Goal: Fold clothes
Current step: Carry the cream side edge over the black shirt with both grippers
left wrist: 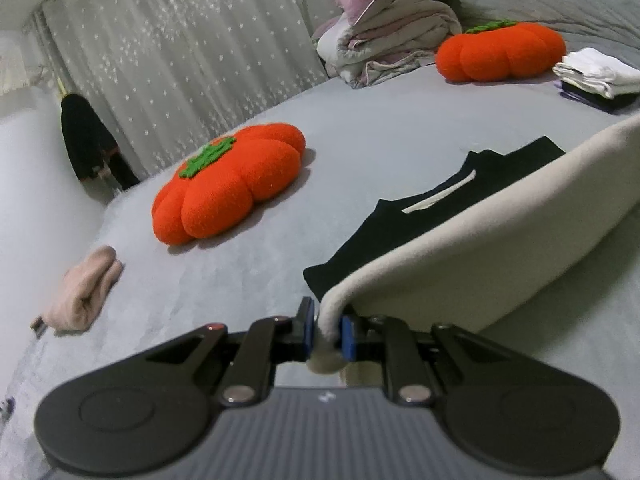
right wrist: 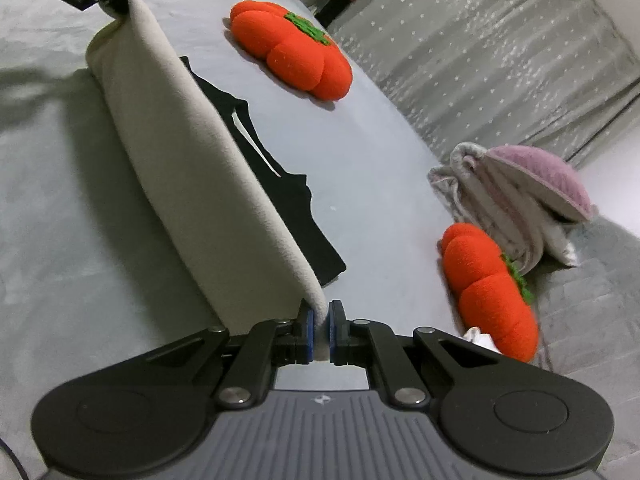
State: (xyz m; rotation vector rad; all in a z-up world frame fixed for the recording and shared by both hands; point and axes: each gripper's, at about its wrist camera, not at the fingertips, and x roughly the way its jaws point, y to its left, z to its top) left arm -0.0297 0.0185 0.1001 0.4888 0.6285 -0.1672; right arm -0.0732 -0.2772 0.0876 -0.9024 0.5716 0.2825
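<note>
Two corners of a cream fleece garment [left wrist: 500, 240] are pinched, one in each hand-held gripper, so its top edge stretches between them and hangs as a raised sheet above the bed [left wrist: 360, 140]. The left hand-held gripper [left wrist: 328, 334] is clenched on a bunched corner, with a wad of cloth bulging between its blue pads; the right hand-held gripper [right wrist: 319, 330] is clamped on a thinner single edge at the opposite end.

The cloth looks soft, thick and light: it sags in a gentle curve between the two holds and drapes in a smooth fall with no sharp creases. I judge it limp enough to fold wherever it is laid, fuzzy enough not to slip from the pads, and in no way fragile. Corners are the sensible holds, since a grip in the middle would let both ends flop.

Behind the raised sheet, a black shirt [left wrist: 440, 208] lies flat on the bed, its collar showing a pale label. Further out sit two orange pumpkin cushions [left wrist: 228, 184], a small pink rolled item [left wrist: 90, 286] near the bed's edge, a stack of folded white and dark clothes [left wrist: 596, 74], and a heap of quilts under a mauve pillow [right wrist: 532, 200]. Star-patterned curtains [left wrist: 180, 60] close the background.
</note>
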